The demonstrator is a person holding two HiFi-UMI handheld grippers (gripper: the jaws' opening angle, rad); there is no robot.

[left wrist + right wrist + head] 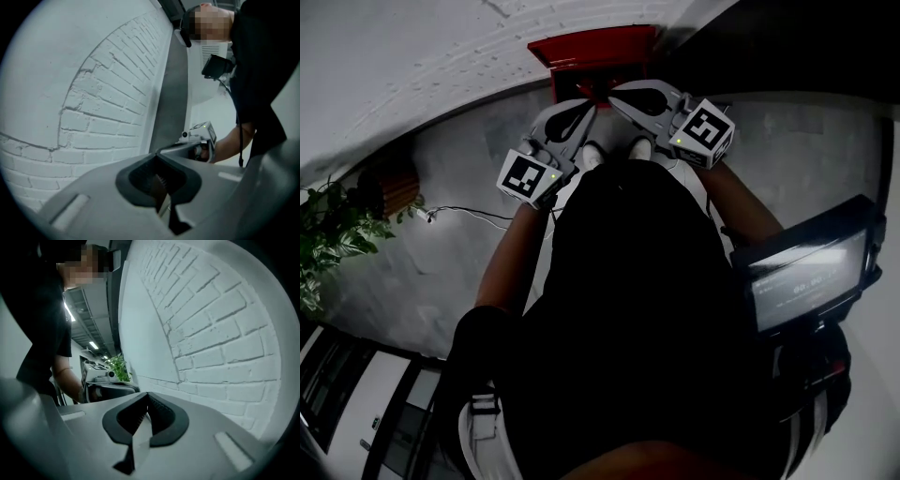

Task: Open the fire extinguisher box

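1. Head view: the left gripper [587, 105] and the right gripper [613, 94] have their tips near each other, just short of the red fire extinguisher box [595, 49], which stands against the white brick wall [412, 56].
2. Left gripper view: tongs pressed together, nothing between them. The brick wall lies to the left.
3. Right gripper view: tongs pressed together, empty. The brick wall lies to the right, with a green plant [119, 365] beyond.

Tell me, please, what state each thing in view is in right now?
left gripper: jaws shut, nothing between them.
right gripper: jaws shut, nothing between them.
fire extinguisher box: standing against the wall, neither gripper on it; whether it is open or closed cannot be told from here.
screen: switched on and lit.
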